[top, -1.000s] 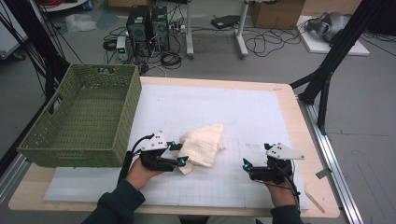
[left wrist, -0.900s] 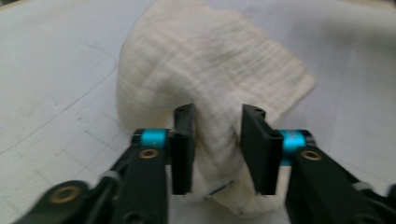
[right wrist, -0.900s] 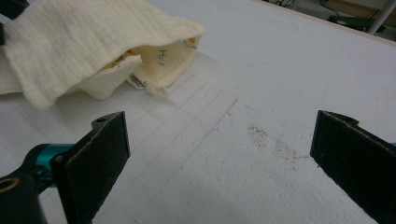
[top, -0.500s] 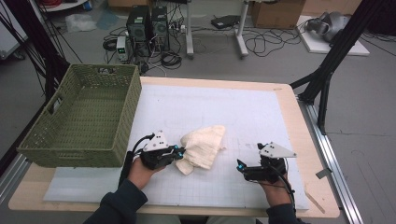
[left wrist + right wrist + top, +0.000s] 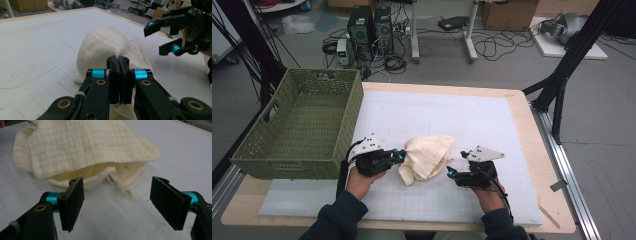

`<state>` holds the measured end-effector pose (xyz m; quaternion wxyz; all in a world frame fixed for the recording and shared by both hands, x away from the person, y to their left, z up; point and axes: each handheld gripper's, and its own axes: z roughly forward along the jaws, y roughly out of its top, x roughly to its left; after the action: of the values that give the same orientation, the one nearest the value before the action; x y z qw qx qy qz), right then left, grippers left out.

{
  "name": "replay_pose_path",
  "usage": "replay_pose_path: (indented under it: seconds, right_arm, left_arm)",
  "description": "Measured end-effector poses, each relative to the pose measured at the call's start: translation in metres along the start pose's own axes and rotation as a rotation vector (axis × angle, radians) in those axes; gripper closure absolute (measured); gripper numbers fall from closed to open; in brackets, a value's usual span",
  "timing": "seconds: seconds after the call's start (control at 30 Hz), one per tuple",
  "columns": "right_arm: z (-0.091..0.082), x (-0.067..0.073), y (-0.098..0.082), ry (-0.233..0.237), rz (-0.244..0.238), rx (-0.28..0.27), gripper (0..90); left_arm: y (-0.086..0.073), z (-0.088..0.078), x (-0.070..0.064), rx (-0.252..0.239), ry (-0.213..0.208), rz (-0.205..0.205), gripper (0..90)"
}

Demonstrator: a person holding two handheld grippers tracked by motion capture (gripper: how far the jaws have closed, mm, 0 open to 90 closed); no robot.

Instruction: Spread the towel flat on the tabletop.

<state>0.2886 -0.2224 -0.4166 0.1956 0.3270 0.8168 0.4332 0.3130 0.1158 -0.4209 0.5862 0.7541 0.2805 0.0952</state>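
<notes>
Our left gripper (image 5: 400, 156) sits at the near left edge of the cloth (image 5: 426, 156), and its fingers (image 5: 113, 75) are clenched on a pinch of that edge: in the left gripper view the two pads meet with a thin fold of cream fabric rising between them. The cloth lies bunched in a soft mound near the front middle of the white mat (image 5: 492, 125) that covers the desk (image 5: 524, 107), its upper layer draped over a folded lower layer.

Our right gripper (image 5: 454, 172) rests just beside the cloth's right edge, pointing toward it. Its fingers (image 5: 72, 202) have just been closing but stand released, well apart, with nothing between them; in the right gripper view the bare mat shows through the gap, and the cloth's near hem lies just beyond the tips, not touching either pad. A loose corner of the hem trails onto the mat ahead of the gap.

In the left gripper view we also see the right gripper off to the right of the mound, its two tips spread and aimed at the fabric.

The green basket (image 5: 299, 127) stands at the left end of the desk, just beside our left hand (image 5: 362, 177) and apart from the cloth.
</notes>
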Motion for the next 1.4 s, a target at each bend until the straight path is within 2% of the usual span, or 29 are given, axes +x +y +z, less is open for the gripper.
replay_pose_path:
  seconds: [0.13,0.23,0.33,0.4,0.43,0.53,0.63,0.73,1.0,1.2,1.4]
  right_arm:
    - [0.015,0.004,0.009,0.029,-0.006,-0.002,37.9]
    - [0.026,0.005,0.013,0.02,-0.007,0.013,48.3]
    - [0.036,0.005,0.013,0.01,-0.033,0.072,67.0]
    - [0.038,0.003,0.011,0.017,-0.024,0.108,78.6]
    - [0.037,0.003,0.01,0.017,-0.025,0.111,80.8]
    - [0.029,0.002,0.005,0.018,-0.025,0.115,82.5]
    - [0.018,0.001,-0.007,0.035,-0.024,0.151,83.1]
    - [0.011,0.0,-0.012,0.037,-0.034,0.163,83.1]
    - [-0.023,0.004,-0.031,0.055,-0.05,0.191,83.1]
    - [-0.042,0.006,-0.04,0.014,-0.058,0.185,83.4]
    - [-0.057,0.012,-0.046,0.031,-0.075,0.237,83.6]
  left_arm:
    - [0.0,0.0,0.001,-0.003,0.01,-0.004,87.5]
    - [0.0,-0.001,0.003,-0.004,0.02,-0.002,87.5]
    - [0.0,-0.003,0.005,-0.006,0.032,-0.006,87.5]
    - [0.0,-0.004,0.006,-0.012,0.04,-0.013,87.5]
    - [0.0,-0.005,0.007,-0.012,0.044,-0.013,87.5]
    - [-0.001,-0.005,0.01,-0.016,0.061,-0.02,87.5]
    - [-0.001,-0.005,0.012,-0.014,0.088,-0.032,87.5]
    - [-0.002,-0.005,0.014,-0.008,0.11,-0.035,87.5]
    - [-0.003,-0.006,0.02,0.007,0.161,-0.046,87.5]
    - [-0.004,-0.007,0.023,0.027,0.207,-0.054,87.5]
    - [-0.005,-0.009,0.027,0.044,0.236,-0.049,87.4]
